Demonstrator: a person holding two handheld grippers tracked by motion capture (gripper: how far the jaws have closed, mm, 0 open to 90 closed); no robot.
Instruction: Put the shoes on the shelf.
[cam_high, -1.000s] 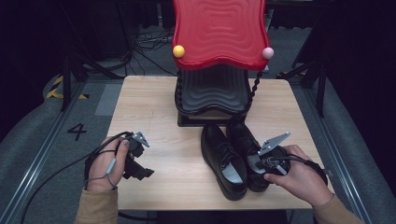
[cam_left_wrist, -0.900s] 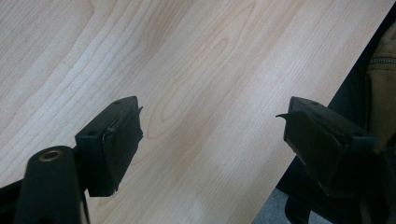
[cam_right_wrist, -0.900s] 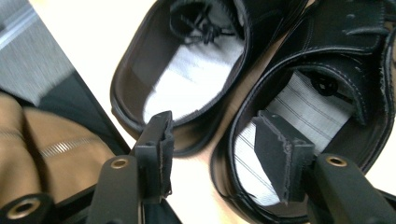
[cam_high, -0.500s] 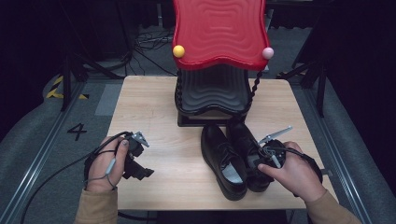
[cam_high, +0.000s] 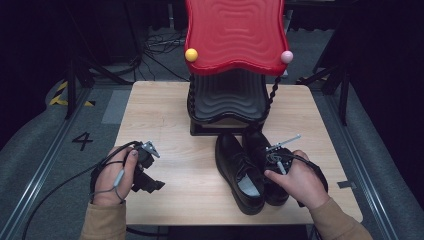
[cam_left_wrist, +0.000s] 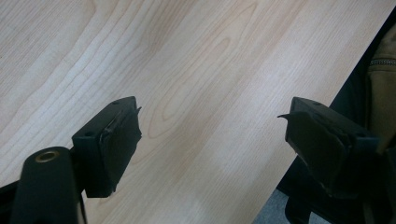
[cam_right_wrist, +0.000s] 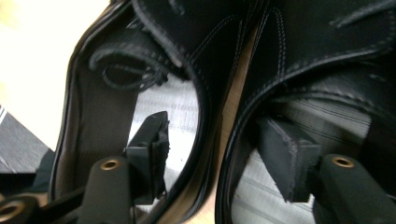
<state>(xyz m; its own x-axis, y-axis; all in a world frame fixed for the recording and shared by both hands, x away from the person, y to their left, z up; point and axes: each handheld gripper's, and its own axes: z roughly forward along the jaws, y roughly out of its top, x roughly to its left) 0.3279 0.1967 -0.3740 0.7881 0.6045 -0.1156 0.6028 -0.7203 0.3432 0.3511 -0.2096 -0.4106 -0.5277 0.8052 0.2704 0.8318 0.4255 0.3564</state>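
**Inspector:** Currently your right gripper (cam_right_wrist: 219, 154) has one jaw inside each of the two black shoes (cam_high: 250, 167), straddling their touching inner walls; the jaws stand apart, not yet pinched. Why?

**Operator:** To lift both as a pair, I judge.

**Inspector:** Noted. The shoes stand side by side on the wooden table (cam_high: 165, 115), just in front of the red-topped rack (cam_high: 232, 45). Your left gripper (cam_left_wrist: 212, 140) hangs spread wide over bare wood, holding nothing, well clear.
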